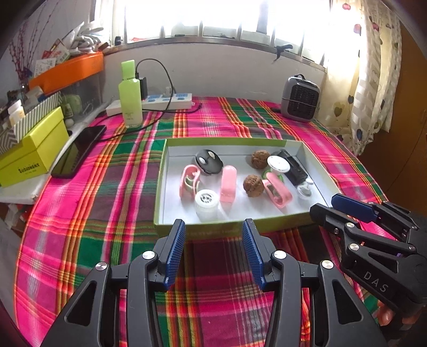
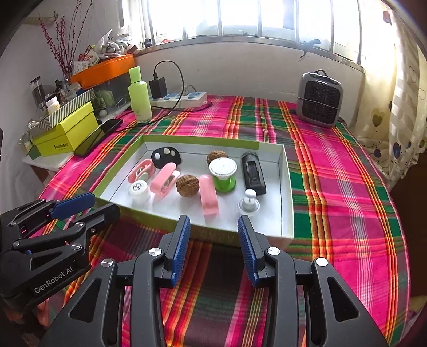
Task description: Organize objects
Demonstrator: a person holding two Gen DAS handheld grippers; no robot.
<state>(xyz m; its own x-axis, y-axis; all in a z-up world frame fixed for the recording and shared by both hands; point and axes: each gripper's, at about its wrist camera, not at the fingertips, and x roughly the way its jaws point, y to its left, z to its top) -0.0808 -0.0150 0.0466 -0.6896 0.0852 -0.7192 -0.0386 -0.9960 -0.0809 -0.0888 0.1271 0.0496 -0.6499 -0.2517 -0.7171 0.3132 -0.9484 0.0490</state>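
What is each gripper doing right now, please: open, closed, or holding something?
Left gripper: open, holding nothing, in front of the tray.
Right gripper: open, holding nothing, also in front of the tray.

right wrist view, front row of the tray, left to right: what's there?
White round cap → pink clip → walnut → pink flat case → white knob. All lie inside the tray; both grippers hover open in front of it.

Bright window (image 1: 213, 18), white wall (image 1: 226, 72), plaid tablecloth (image 1: 106, 200).
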